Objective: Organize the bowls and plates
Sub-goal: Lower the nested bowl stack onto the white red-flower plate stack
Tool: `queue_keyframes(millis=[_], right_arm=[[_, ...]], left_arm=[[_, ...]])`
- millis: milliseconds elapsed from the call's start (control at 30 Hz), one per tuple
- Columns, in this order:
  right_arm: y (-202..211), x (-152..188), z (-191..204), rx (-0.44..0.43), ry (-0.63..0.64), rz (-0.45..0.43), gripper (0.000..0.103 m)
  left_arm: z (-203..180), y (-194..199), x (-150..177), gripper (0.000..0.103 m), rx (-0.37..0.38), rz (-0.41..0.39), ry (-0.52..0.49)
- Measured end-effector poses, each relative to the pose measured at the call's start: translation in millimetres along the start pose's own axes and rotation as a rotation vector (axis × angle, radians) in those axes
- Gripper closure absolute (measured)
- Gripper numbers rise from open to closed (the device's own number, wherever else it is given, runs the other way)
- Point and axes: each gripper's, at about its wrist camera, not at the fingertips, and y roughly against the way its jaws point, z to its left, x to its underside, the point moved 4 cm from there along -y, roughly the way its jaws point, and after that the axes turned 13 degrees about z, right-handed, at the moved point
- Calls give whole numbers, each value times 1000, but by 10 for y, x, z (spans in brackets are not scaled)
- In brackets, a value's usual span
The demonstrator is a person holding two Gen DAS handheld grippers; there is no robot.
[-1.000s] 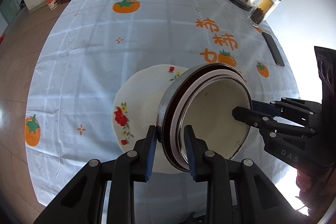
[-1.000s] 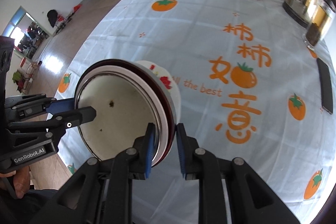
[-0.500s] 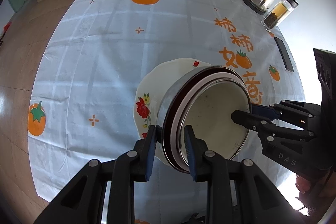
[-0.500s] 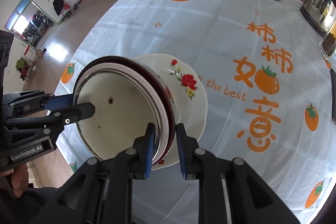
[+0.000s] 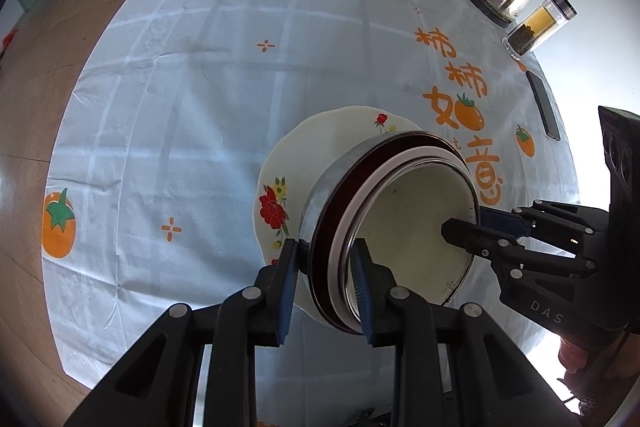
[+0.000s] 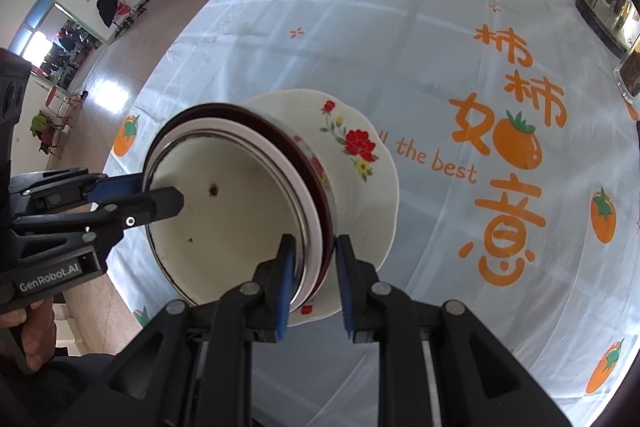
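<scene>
Nested bowls (image 5: pixel 404 227), a steel-walled outer one with a dark red and a white rim inside it and a cream enamel innermost, hang tilted between the two tools. The left tool (image 5: pixel 326 281) pinches the whole stack of rims at its near edge, one blue pad outside the steel wall and one inside the cream bowl. The right tool (image 6: pixel 312 277) is narrowed onto the opposite rim in the same way, its pads pressed on either side.

Since a second ago the stack has travelled across the pale blue persimmon-print cloth on the counter (image 5: pixel 224 99) and dropped lower. It now sits over the white scalloped plate with red flowers (image 5: pixel 316 143), which then lay mostly to one side of it. That suggests the bowls are about to be set down on the plate, so the stacking step looks nearly done; whether the base already touches the plate cannot be told.

The bowls' mouth opens upward and toward the cameras, leaning to the right tool's side. Being round, the stack has no true long axis; its centre line stands steeply, tipped off vertical.
</scene>
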Motion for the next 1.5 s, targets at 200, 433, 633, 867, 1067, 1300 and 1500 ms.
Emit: queue_keyframes(millis=[200, 433, 633, 867, 1067, 1300, 1500], right_arm=[[27, -24, -25, -11, -9, -2, 83], [57, -54, -44, -13, -12, -9, 82], [95, -51, -48, -29, -21, -24, 81], [113, -74, -39, -34, -22, -37, 80], [97, -86, -18, -23, -21, -45, 79], [100, -80, -8, -15, -22, -47, 78], [93, -85, -16, -11, -32, -46, 78]], left_arm=[[46, -37, -64, 74, 33, 20, 19], [87, -73, -129, 74, 60, 29, 33], [128, -122, -152, 74, 64, 35, 40], [182, -172, -165, 74, 77, 32, 49], [198, -192, -174, 74, 89, 28, 53], [203, -206, -191, 74, 95, 24, 49], [211, -225, -204, 74, 99, 23, 44]])
